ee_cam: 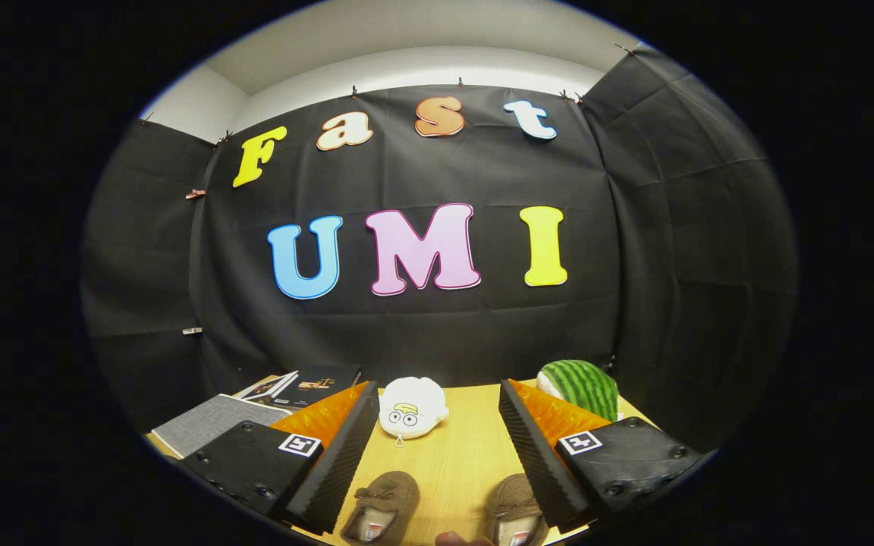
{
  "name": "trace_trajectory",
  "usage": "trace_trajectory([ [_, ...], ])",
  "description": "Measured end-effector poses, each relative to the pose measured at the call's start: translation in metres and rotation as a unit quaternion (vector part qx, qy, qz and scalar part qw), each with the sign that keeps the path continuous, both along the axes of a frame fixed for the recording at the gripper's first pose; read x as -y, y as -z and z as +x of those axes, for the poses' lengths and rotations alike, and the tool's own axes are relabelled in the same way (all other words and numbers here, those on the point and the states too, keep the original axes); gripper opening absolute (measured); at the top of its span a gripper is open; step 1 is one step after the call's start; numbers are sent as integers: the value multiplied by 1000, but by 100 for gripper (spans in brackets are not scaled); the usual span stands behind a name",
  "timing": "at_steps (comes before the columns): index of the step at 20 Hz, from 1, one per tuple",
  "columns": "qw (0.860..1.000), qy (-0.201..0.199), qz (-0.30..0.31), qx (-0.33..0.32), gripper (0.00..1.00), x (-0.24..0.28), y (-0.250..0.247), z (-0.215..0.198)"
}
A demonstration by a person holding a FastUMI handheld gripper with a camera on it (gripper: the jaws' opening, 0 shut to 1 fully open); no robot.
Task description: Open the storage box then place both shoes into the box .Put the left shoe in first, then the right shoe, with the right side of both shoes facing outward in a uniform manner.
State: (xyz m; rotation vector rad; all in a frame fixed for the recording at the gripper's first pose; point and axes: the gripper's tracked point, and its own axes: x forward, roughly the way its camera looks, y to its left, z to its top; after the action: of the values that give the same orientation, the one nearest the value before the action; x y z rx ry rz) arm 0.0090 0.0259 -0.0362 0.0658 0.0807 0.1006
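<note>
Two small brown shoes lie on the wooden table (452,462) between my fingers, toes pointing away from me. One shoe (384,508) sits near the left finger (342,462), the other shoe (513,516) lies close to the right finger (532,455). My gripper (437,455) is open and wide, held above the table with nothing between its pads.
A white plush toy (410,409) with a cartoon face rests on the table just beyond the fingers. A watermelon-patterned ball (581,387) sits behind the right finger. To the left lie a grey fabric-covered item (209,425) and dark booklets (308,385).
</note>
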Motion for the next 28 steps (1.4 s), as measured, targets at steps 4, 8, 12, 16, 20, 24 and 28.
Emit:
trace_trajectory([
  [4, 997, -51, 40, -48, 98, -21, 21, 2],
  [8, 978, -126, 113, -124, 98, -60, 57, -3],
  [12, 924, -211, 227, -224, 98, -106, 95, -22],
  [16, 897, -235, 256, -274, 98, -133, 129, -28],
  [20, 860, -271, 297, -315, 98, -170, 162, -45],
  [24, 834, -304, 324, -327, 97, -199, 177, -64],
  [28, 812, -326, 350, -334, 95, -214, 177, -75],
])
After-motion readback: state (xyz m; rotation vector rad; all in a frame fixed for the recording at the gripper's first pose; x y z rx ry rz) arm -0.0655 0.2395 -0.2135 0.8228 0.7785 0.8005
